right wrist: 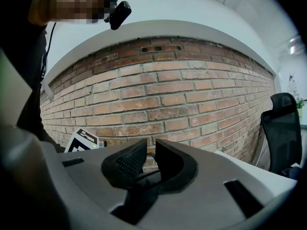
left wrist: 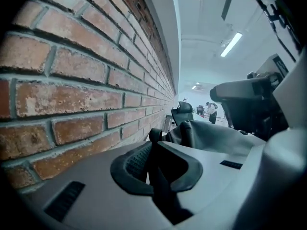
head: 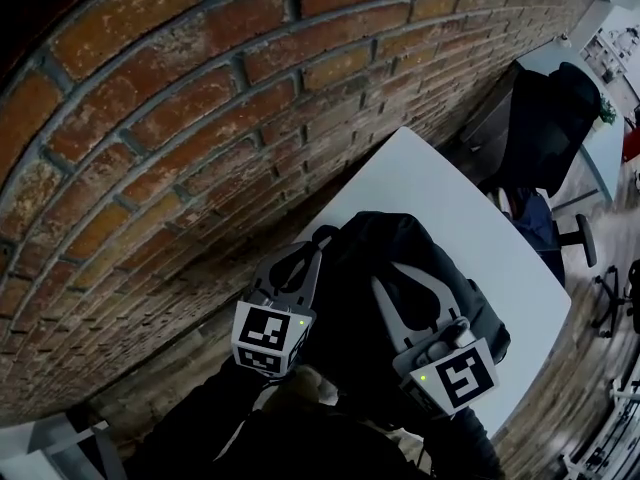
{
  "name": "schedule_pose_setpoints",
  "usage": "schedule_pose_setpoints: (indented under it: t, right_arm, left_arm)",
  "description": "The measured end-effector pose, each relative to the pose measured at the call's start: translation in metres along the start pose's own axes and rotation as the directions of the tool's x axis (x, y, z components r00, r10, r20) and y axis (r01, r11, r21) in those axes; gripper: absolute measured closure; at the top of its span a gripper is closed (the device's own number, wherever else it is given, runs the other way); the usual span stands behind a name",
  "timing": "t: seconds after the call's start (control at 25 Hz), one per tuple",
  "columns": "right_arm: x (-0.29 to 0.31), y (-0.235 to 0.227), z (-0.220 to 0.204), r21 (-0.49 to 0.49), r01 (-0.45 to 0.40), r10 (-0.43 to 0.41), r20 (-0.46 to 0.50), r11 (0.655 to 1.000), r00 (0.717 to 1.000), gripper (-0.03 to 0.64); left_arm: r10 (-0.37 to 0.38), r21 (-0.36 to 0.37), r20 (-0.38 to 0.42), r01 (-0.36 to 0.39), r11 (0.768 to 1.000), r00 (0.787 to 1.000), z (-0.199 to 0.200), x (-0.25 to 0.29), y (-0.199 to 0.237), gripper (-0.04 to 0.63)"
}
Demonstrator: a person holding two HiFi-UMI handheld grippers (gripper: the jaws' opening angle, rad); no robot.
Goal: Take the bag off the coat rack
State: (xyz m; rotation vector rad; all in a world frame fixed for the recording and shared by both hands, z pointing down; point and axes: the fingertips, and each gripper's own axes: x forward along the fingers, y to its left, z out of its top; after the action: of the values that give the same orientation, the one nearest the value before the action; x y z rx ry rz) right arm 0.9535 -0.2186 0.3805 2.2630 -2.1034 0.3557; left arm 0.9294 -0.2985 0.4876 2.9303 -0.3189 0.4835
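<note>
A black bag [head: 395,253] rests on the near corner of a white table [head: 440,183] beside a brick wall [head: 180,128]. My left gripper [head: 305,253] is at the bag's left side, shut on a dark strap [left wrist: 154,135] that runs up out of the jaws to the grey-looking bag fabric [left wrist: 216,140]. My right gripper [head: 408,293] lies over the bag's top right. In the right gripper view its jaws [right wrist: 151,159] stand nearly together with a dark piece of the bag low between them, and brick shows through the slit above. No coat rack is in view.
The brick wall [right wrist: 168,95] runs close along the left. A black office chair [head: 550,118] stands past the table's far end, with more chairs and desks [head: 615,298] at the right. People [left wrist: 211,110] stand far down the room.
</note>
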Motion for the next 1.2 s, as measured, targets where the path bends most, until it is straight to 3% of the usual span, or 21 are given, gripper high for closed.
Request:
schedule_pose_setpoints:
  t: [0.68, 0.84, 1.2]
  right_arm:
    - [0.011, 0.001, 0.007, -0.016, -0.004, 0.004, 0.001, 1.000, 1.000, 0.557]
    - [0.013, 0.005, 0.006, -0.018, -0.014, 0.014, 0.002, 1.000, 1.000, 0.557]
    - [0.010, 0.022, 0.013, -0.028, -0.053, 0.054, 0.025, 0.998, 0.998, 0.557]
  left_arm:
    - [0.043, -0.069, -0.076, -0.048, 0.996, 0.996, -0.046, 0.014, 0.030, 0.554]
    - [0.101, -0.062, -0.084, -0.106, 0.992, 0.991, -0.048, 0.006, 0.042, 0.529]
    - [0.167, -0.058, 0.062, -0.163, 0.985, 0.984, 0.004, -0.035, 0.034, 0.522]
